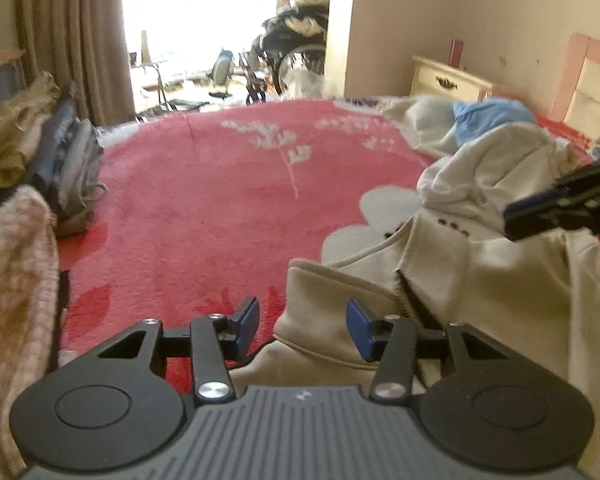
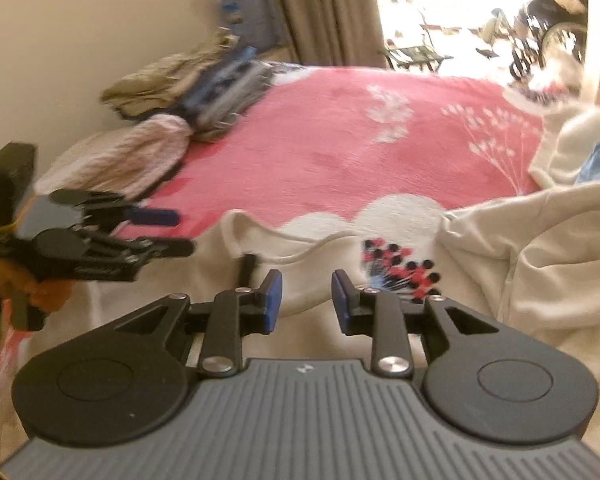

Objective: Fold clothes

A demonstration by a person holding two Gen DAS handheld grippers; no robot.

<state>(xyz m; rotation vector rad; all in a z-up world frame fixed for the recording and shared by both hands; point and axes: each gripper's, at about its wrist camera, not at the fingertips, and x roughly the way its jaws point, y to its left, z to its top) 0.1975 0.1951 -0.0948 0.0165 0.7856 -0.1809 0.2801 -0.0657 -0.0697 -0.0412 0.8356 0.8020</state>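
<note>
Cream sweatshirt with red-black printed motif (image 2: 396,276) lies crumpled on the pink floral blanket (image 1: 228,184).
Left gripper (image 1: 303,328) and right gripper (image 2: 306,300) both spread, pinching nothing. Fabric looks soft, limp, light; pinch at hem or shoulder seams.

Left gripper (image 1: 303,326): matt black plastic arms, shiny metal pivot screws, blue rubbery-looking pads, grey ribbed matt body. Right gripper (image 2: 306,300): same finish, jaws apart like the left's. Cream garment (image 2: 500,248): soft matt knit cloth, creased, with a printed red and black dot motif (image 2: 400,272); dark zipper (image 1: 416,304) along one edge. Red blanket (image 1: 228,184): fuzzy, plush pile with paler woven flower pattern. Folded pile (image 1: 60,160): denim-like and khaki cloth. Curtain (image 1: 72,32): matt brown fabric. Bedside cabinet (image 1: 448,80): cream painted wood, semi-gloss, dark metal handle.
</note>
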